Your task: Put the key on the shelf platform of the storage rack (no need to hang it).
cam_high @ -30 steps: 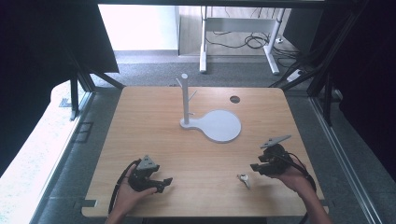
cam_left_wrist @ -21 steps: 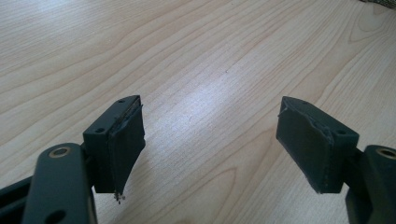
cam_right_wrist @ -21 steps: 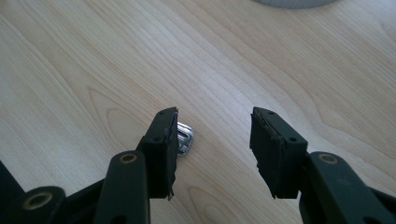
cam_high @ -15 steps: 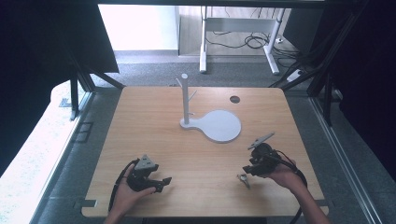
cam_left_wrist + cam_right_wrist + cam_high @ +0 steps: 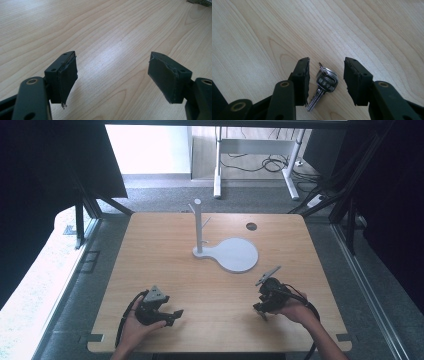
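Two jaws of right gripper (image 5: 325,82) closing around keys (image 5: 324,83), untouched

Your key (image 5: 323,88) in the high view too small to make out beneath the right gripper (image 5: 264,306), its tip hidden behind a jaw up close, your forearms cut off at the bottom edge
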Motion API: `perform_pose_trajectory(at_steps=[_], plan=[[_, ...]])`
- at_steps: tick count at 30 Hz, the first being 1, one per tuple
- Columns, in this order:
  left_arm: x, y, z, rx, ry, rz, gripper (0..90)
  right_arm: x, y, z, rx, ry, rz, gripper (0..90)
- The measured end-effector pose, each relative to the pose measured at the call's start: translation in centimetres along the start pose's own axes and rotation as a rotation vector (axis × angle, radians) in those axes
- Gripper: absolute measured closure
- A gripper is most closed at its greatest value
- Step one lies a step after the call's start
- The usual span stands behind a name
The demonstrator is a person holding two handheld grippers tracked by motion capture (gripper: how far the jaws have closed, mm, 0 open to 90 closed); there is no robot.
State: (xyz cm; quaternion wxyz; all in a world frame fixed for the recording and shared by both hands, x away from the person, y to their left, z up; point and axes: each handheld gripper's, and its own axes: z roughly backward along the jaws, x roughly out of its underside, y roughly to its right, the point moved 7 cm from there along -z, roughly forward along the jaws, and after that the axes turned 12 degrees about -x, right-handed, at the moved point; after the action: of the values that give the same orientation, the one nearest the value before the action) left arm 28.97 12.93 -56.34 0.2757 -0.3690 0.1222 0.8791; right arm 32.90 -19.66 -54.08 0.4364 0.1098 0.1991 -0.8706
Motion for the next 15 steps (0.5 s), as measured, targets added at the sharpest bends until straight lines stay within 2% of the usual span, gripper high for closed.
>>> perform_pose_trajectory(at_steps=[15], plan=[[0.0,0.2,-0.1,0.002,-0.006,-0.004,23.5,0.0,0.5,-1.4,-0.014,-0.062,-0.013,69.7]])
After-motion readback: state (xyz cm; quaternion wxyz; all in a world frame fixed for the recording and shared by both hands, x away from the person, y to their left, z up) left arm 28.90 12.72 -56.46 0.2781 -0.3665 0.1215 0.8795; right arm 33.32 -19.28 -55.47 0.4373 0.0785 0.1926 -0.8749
